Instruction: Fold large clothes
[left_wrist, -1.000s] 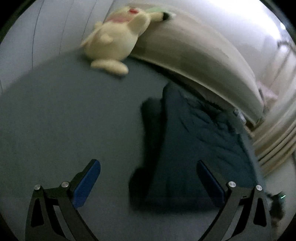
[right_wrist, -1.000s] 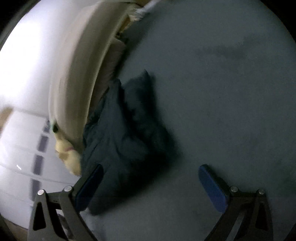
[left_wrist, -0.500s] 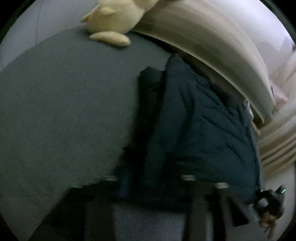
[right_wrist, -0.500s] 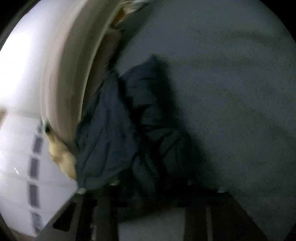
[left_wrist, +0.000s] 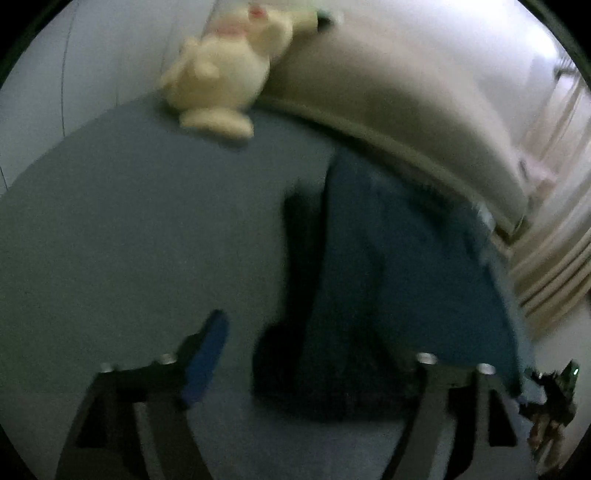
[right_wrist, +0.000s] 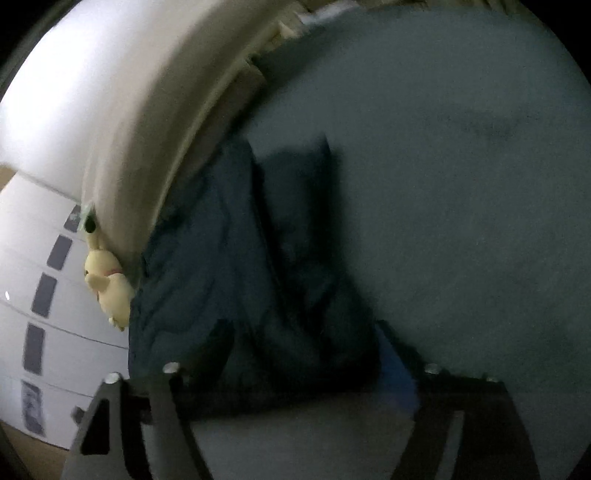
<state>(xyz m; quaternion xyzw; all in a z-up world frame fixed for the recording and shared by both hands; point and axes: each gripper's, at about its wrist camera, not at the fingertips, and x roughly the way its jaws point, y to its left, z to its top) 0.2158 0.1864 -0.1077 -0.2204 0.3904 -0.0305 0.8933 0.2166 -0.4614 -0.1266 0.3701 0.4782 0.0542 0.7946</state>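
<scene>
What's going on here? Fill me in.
A person is folding a dark blue padded jacket on a grey bed, using two tools. The left hand-held gripper and the right hand-held gripper are both opening, the jacket's near edge lying between their fingers, seemingly not pinched. The jacket lies bunched against a cream bolster. A yellow plush toy sits beyond it.
</scene>
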